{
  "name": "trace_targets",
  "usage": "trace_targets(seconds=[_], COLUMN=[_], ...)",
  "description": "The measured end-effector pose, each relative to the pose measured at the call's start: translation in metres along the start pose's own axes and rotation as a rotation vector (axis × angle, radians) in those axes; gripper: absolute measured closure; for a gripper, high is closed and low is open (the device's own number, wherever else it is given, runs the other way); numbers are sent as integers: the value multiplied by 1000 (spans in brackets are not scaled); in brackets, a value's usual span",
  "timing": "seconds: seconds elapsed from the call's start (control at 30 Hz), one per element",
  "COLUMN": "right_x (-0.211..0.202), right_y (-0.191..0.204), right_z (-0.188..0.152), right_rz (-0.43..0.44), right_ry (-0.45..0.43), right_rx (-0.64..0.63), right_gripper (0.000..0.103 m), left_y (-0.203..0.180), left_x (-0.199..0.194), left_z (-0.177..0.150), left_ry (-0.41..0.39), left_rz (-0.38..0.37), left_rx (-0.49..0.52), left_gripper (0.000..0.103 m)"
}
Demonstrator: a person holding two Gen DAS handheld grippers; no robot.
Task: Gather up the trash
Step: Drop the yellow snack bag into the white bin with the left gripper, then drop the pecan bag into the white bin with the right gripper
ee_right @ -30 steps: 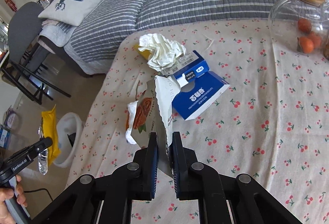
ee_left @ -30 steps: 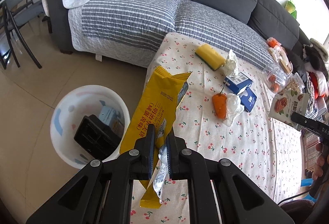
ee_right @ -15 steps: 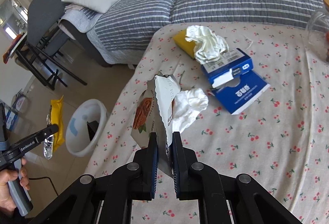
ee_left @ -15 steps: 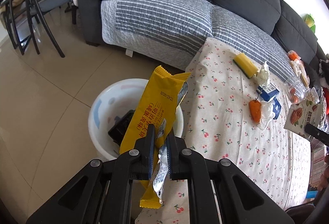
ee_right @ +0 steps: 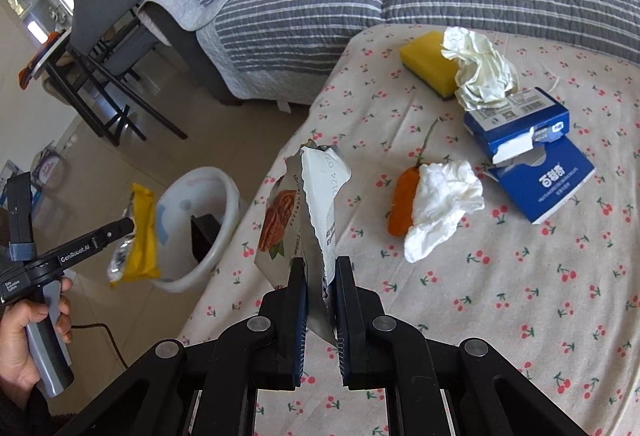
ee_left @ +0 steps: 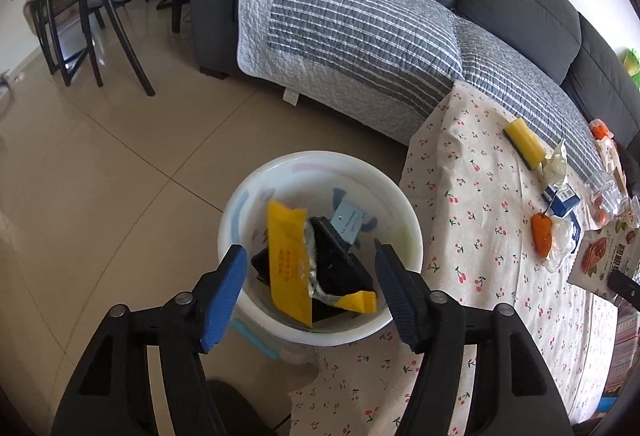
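Down over the white bin (ee_left: 240, 196), the left gripper (ee_left: 308, 268) hangs with its blue-padded fingers (ee_left: 224, 288) spread wide; they have just been opening, and nothing is between them. The yellow snack wrapper (ee_left: 286, 260) lies inside the bin, its silver inner foil showing along one torn edge, resting against a black box (ee_left: 340, 268) and a small pale blue carton (ee_left: 348, 222). In the right wrist view the same wrapper appears at the left fingers' tips just above the bin's rim, so the two views disagree on that point.

The right gripper (ee_right: 322, 276) has its fingers pressed together, pinching a torn nut pouch (ee_right: 316, 196): white and silver, jagged along its opened top, with walnuts printed on its face. It hangs above the edge of the tabletop (ee_right: 520, 296), which wears a cherry-print cloth.

On that cloth lie a crumpled white tissue (ee_right: 444, 200) touching an orange pepper (ee_right: 404, 204), two blue cartons (ee_right: 520, 120), one leaning on the other, and a larger crumpled paper (ee_right: 480, 72) against a yellow sponge (ee_right: 428, 56). A person's hand (ee_right: 24, 336) grips the left gripper's handle.
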State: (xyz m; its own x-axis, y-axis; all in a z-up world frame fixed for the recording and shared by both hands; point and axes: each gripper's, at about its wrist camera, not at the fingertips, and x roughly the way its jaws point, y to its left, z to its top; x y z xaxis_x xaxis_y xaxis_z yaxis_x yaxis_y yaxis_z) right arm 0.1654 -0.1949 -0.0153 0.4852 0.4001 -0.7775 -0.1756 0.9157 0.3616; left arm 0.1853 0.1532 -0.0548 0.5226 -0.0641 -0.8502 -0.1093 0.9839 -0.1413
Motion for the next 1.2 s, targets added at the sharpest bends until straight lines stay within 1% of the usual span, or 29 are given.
trace_targets(seconds=[0.03, 0.1, 0.23, 0.3, 0.43, 0.57, 0.77, 0.9, 1.03, 1.07, 1.1, 1.13, 1.17, 1.2], right_x=[2, 5, 14, 20, 44, 75, 126, 152, 168, 170, 171, 170, 167, 164], right_y=[2, 8, 20, 30, 55, 83, 124, 138, 144, 144, 142, 141, 140, 140], right_z=[0, 0, -1, -1, 2, 6, 13, 15, 15, 15, 15, 14, 14, 13], right_rz=[1, 5, 30, 41, 58, 94, 110, 104, 107, 110, 112, 111, 105, 100], right_ry=[2, 7, 21, 31, 66, 102, 144, 164, 173, 179, 181, 174, 161, 157], right_rx=[-6, -17, -34, -48, -89, -100, -135, -143, -129, -115, -97, -83, -78, -81], right_gripper=[92, 92, 92, 92, 92, 92, 91, 91, 87, 72, 59, 35, 30, 30], left_y=[2, 8, 22, 29, 40, 52, 68, 74, 79, 79, 79, 78, 77, 74], left_x=[-1, -3, -8, -10, -16, -21, -27, -29, -29, -29, -30, -30, -30, -29], left_z=[-1, -3, -12, -16, -21, -26, -28, -27, -28, -28, -28, -28, -28, -28], left_ry=[8, 26, 40, 46, 50, 50, 48, 42, 47, 47, 47, 48, 49, 49], left_rz=[8, 34, 68, 89, 103, 105, 85, 79, 71, 69, 67, 63, 61, 60], left_rx=[-8, -20, -28, -21, -16, -13, -39, -49, -58, -57, -56, -54, -51, -45], left_gripper=[31, 17, 11, 4, 2, 0, 0, 0, 0, 0, 0, 0, 0, 0])
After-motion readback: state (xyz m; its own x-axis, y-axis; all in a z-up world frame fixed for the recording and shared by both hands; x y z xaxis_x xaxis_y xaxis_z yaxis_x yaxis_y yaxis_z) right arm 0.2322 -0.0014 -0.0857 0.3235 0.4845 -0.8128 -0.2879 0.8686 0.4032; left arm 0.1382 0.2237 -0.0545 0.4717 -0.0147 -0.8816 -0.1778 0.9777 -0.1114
